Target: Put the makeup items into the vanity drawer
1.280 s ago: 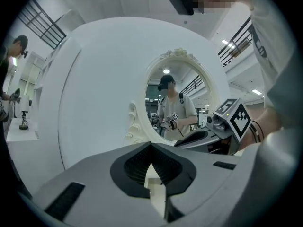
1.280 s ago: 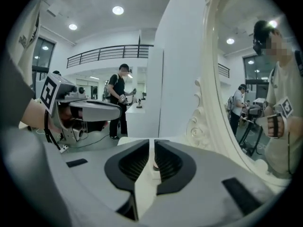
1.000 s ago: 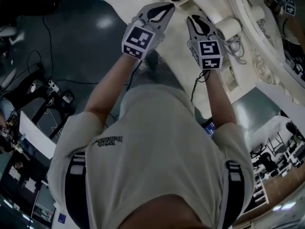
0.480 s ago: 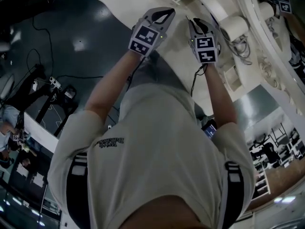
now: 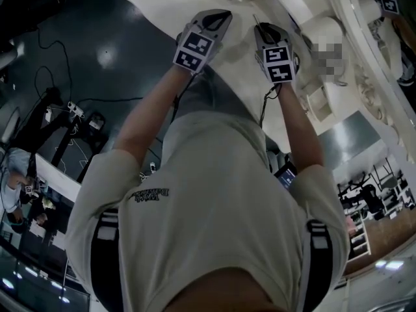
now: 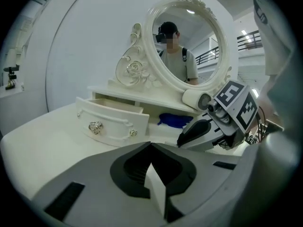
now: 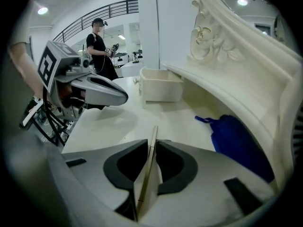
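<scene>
Right hand-held gripper (image 7: pixel 154 140) is pinching a thin flat cream-coloured item (image 7: pixel 147 169) edge-on (can't tell what it is). The left hand-held gripper (image 6: pixel 151 145) is pressed together with nothing in it that I can see, so my worry is that skinny piece twisting or slipping out, or clipping the front of the open white drawer with rose-shaped knobs (image 6: pixel 110 121). The crumpled blue fabric pouch (image 7: pixel 242 148) lies on the smooth white vanity bench (image 6: pixel 42 136) under the mirror shelf, near the drawer; beyond it there's dark shiny floor (image 5: pixel 78 51) with cables and a bright white hall.
</scene>
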`<state>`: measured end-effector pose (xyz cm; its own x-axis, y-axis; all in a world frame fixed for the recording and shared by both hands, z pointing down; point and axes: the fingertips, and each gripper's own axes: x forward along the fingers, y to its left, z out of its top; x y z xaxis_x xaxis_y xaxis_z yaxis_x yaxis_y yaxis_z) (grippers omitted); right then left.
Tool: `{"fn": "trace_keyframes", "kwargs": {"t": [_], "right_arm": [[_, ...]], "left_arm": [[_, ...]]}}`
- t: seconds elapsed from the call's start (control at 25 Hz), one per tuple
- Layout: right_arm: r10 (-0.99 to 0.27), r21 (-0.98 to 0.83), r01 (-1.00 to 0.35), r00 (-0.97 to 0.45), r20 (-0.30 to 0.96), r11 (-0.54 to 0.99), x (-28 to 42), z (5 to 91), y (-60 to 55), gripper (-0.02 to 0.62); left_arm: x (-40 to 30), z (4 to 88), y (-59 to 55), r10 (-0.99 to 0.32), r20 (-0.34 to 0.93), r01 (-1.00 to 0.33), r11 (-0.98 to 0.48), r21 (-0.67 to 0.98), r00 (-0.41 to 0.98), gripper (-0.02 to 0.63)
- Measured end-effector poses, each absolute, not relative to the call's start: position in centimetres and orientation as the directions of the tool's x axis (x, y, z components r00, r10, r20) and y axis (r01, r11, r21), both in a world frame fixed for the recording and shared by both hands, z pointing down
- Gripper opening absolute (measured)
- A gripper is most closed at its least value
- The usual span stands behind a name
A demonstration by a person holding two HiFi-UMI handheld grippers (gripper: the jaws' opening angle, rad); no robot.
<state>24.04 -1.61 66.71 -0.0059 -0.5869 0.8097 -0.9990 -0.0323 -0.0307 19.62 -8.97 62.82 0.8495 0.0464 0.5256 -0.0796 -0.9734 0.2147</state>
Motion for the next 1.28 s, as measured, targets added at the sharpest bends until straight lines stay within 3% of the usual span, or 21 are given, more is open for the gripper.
{"fn": "trace_keyframes", "kwargs": {"t": [0.68,1.28], "right_arm": [[-0.615,-0.05,-0.998,-0.014,0.788,-0.042,23.4,65.7,-1.8,0.032],[-0.833,0.004,-1.0,0.0,0.554,0.003,22.4,48.6,-7.2,0.032]], "left_arm": [[19.2,62.2,-8.4,0.033,0.529,-0.085,-0.977,0.197,0.848,0.012],[16.8,49.3,-12.5,-0.127,0.373,-0.161,-0.985,0.06,0.919,0.012]]}}
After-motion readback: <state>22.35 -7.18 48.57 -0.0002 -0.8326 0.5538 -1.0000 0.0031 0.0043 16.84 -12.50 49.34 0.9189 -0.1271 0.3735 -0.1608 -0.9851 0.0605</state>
